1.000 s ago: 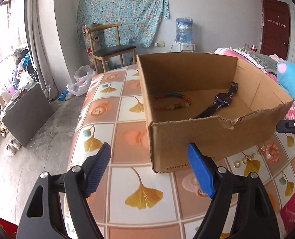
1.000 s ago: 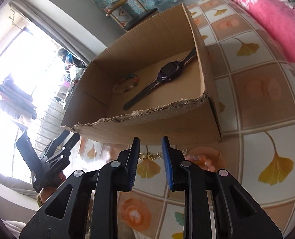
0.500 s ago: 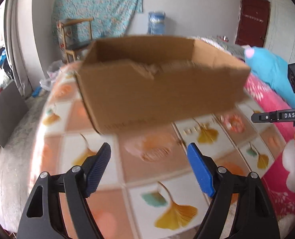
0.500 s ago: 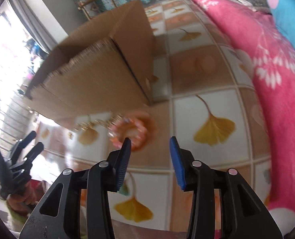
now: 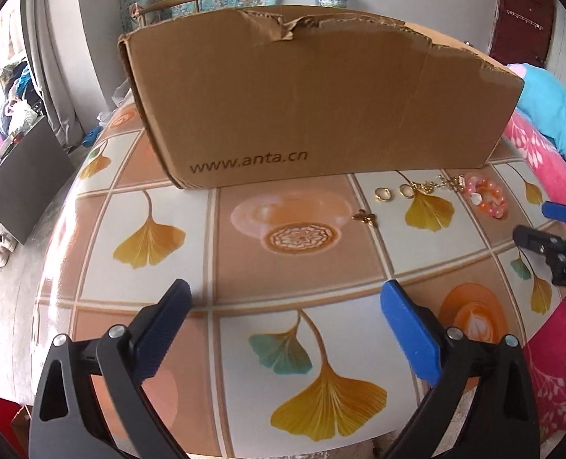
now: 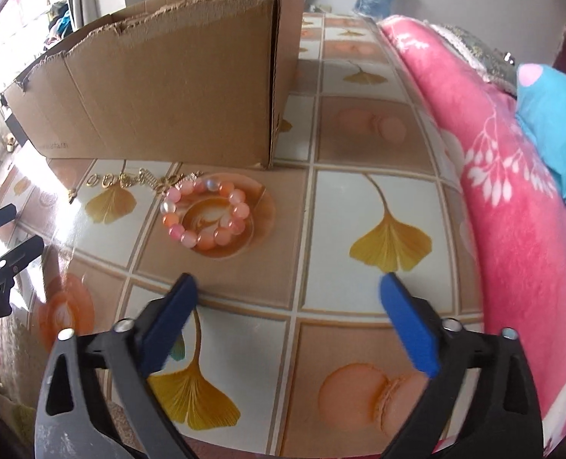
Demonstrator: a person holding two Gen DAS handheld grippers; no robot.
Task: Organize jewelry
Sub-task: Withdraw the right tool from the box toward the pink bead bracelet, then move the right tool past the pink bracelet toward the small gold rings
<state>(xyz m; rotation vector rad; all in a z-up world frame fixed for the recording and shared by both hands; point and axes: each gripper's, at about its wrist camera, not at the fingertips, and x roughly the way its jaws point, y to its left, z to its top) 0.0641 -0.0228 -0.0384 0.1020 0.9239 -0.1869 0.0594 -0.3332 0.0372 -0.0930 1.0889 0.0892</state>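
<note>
Blue-padded left gripper and right gripper are both spreading wide with nothing between their jaws. Just ahead of the right gripper lies a pink bracelet, gold rings beside it, all before the box.

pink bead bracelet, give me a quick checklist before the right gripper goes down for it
1. Right gripper empty, jaws opening wide: ok.
2. Pink bead bracelet flat on the table, in full view: ok.
3. Bracelet centred between the fingers: not ok, it sits ahead and to the left.
4. Gold chain clear of the bracelet: cannot tell, it lies right against the beads.
5. Left gripper out of the way: ok.
6. Room in the cardboard box: cannot tell, the inside is hidden.
</note>
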